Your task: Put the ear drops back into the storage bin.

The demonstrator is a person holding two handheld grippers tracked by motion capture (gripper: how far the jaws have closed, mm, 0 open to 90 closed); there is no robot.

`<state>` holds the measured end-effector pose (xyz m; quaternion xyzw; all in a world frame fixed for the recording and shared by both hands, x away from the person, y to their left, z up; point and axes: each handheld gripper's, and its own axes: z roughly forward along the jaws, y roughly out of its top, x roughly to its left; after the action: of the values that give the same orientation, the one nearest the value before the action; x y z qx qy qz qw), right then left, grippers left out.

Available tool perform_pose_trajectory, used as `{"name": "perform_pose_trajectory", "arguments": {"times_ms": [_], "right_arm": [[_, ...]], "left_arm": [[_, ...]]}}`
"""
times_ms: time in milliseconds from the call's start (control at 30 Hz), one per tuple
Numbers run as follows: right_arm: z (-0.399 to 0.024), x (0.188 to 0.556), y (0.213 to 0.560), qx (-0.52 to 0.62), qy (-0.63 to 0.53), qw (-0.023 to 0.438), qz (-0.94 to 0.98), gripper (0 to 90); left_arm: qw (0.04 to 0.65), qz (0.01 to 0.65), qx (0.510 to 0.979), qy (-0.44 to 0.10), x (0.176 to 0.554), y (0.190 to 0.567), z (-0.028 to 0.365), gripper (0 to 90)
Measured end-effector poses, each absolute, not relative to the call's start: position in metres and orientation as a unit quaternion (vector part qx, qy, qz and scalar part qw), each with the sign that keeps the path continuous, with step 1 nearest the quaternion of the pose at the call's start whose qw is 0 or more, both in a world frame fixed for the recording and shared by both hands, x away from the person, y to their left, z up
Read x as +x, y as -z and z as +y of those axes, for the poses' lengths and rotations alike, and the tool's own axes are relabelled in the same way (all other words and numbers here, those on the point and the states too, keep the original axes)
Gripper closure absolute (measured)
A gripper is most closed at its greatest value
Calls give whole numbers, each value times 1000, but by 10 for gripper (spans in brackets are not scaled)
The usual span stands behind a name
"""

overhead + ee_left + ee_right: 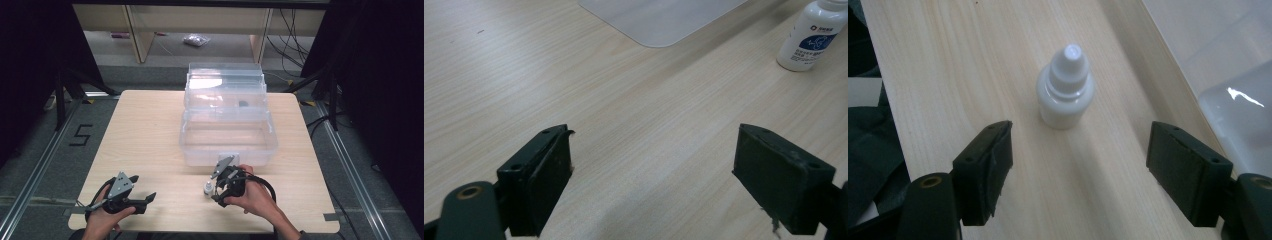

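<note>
A small white dropper bottle (207,189) stands upright on the light wooden tabletop (145,140), near its front edge and just in front of a clear plastic storage box (227,135) whose tiered trays step up toward the far side. The right gripper (218,192) is held low over the tabletop right beside the bottle, the person's right hand (255,195) wrapped around its body. In the right gripper view the bottle (1065,94) stands ahead of the two black jaws, roughly centred on the gap between them but beyond their tips; the jaws are apart, with nothing between the pads, and neither pad touches the bottle. A corner of the clear box (1238,115) shows at the right of that view. The left gripper (142,187) rests near the front left part of the tabletop, well apart from the bottle, held by the left hand (102,217). In the left gripper view its jaws stand wide apart over bare wood with nothing between them; the bottle (809,37), with a printed label, stands farther off at the upper right, and the box's base (664,20) shows at the top.
</note>
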<state>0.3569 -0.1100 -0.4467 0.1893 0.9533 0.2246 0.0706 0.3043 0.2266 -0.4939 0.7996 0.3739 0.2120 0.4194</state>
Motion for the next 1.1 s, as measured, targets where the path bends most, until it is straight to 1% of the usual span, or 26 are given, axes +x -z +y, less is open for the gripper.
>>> {"name": "perform_pose_trajectory", "arguments": {"times_ms": [367, 700, 1100], "right_arm": [[-95, 362, 450, 179, -215, 58, 958, 297], [-88, 367, 456, 173, -206, 58, 961, 316], [-77, 375, 466, 161, -190, 52, 967, 398]], "left_arm": [[422, 374, 798, -211, 304, 494, 226, 151], [425, 374, 797, -211, 304, 494, 226, 151], [425, 374, 797, -211, 304, 494, 226, 151]]}}
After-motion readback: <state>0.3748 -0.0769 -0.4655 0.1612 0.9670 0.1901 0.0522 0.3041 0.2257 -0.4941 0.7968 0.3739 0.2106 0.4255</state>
